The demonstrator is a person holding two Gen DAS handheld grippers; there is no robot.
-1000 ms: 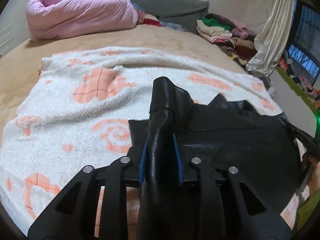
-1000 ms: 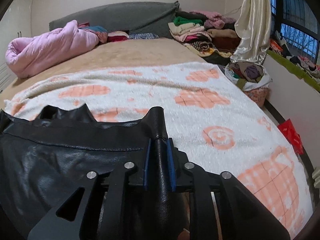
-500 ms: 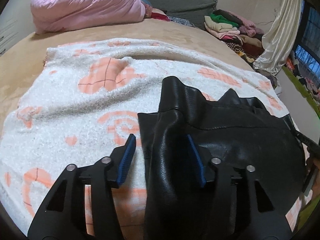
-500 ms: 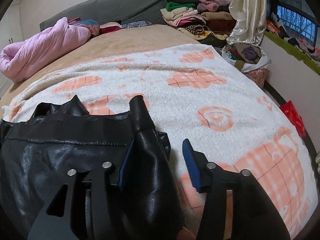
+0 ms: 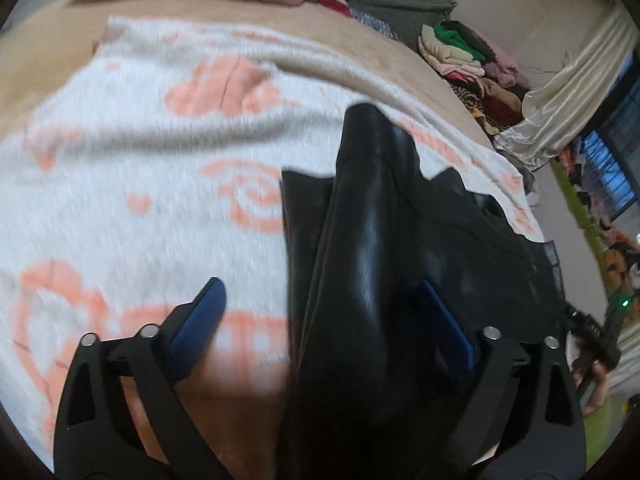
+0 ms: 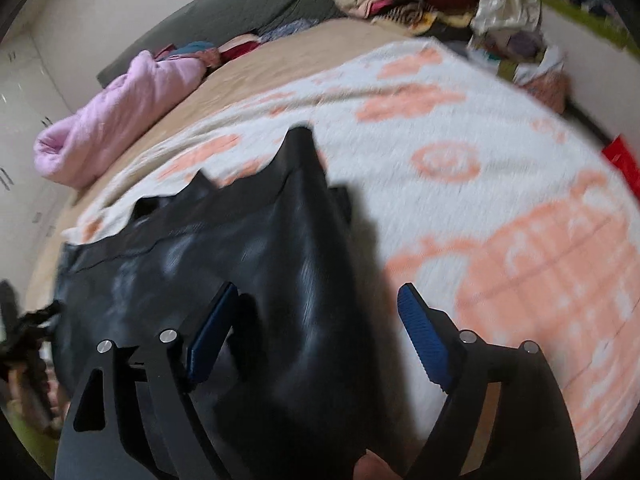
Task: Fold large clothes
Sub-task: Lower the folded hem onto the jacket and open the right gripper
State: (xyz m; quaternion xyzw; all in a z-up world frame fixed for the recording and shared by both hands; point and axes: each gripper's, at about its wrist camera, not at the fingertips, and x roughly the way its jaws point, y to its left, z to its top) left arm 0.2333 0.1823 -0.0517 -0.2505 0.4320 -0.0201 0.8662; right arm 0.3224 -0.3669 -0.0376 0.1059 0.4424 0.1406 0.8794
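Observation:
A black leather garment (image 5: 400,240) lies on a white blanket with orange patterns (image 5: 120,160) spread over the bed. My left gripper (image 5: 320,300) is open; a raised fold of the garment's left corner stands between its blue pads, not pinched. In the right wrist view the garment (image 6: 240,260) lies at the lower left. My right gripper (image 6: 316,308) is open, with the garment's right corner fold standing loose between its pads. Both views are blurred by motion.
A pink quilt (image 6: 120,120) lies rolled at the head of the bed by a grey headboard (image 6: 240,8). A pile of folded clothes (image 5: 472,60) sits at the far right corner by a cream curtain (image 5: 560,100). A red object (image 6: 624,164) lies off the bed's right side.
Both grippers were shut on the garment's corners a second ago. They have opened wide, let the leather go, and are drawing back while tilting.

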